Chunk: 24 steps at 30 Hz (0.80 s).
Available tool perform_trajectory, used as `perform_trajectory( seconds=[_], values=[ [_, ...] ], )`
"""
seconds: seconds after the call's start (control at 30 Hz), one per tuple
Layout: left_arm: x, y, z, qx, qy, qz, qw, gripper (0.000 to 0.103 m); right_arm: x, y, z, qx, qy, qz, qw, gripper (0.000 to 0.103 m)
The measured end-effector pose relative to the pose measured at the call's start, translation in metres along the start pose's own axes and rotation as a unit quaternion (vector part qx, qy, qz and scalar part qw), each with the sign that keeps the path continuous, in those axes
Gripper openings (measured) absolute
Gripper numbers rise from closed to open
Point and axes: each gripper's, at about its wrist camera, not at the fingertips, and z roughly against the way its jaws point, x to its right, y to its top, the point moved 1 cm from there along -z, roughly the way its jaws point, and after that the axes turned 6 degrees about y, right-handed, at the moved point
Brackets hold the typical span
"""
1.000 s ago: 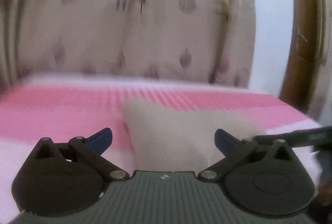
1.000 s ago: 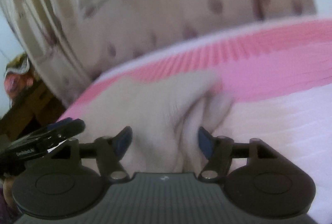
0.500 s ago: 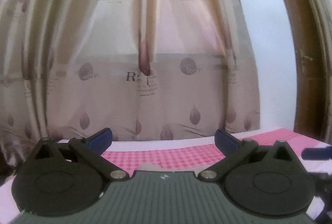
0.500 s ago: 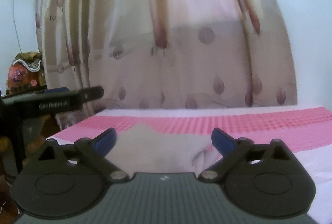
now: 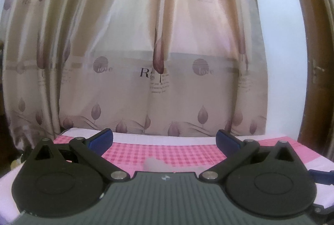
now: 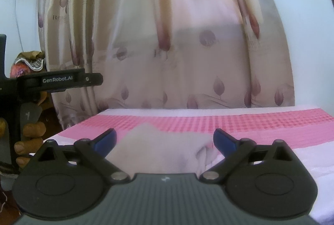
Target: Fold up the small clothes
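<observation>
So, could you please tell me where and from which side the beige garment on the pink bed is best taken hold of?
I would take the beige garment at its far pointed corner, which sticks up off the pink checked sheet. Coming in low from the near side with the open right gripper seems best: that corner is raised and free, while the bunched folds to its right give no clean edge.

**Cloth, plastic and wood**

The beige garment (image 6: 167, 147) looks a soft, matt knit, lying on a pink checked cloth bedsheet (image 6: 261, 120). Beyond, toward twelve o'clock, hangs a satiny printed curtain (image 5: 158, 47) with a slight sheen. The right gripper (image 6: 165, 140) is matt black plastic with blue pads and shiny metal pivots. At three o'clock stands a varnished wooden door (image 5: 313, 58).
</observation>
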Motion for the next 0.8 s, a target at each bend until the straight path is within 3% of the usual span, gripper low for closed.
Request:
perform_trajectory(
  seconds=[0.57,0.8],
  values=[
    [-0.007,-0.016,-0.004,-0.038,-0.015,0.004,0.9991,0.103,-0.008,0.000,0.001,-0.014,-0.006,0.009,1.000,0.102],
    [-0.010,-0.026,-0.011,-0.044,-0.004,0.009,0.9990,0.103,-0.009,-0.003,-0.002,-0.022,-0.013,0.008,1.000,0.102]
  ],
)
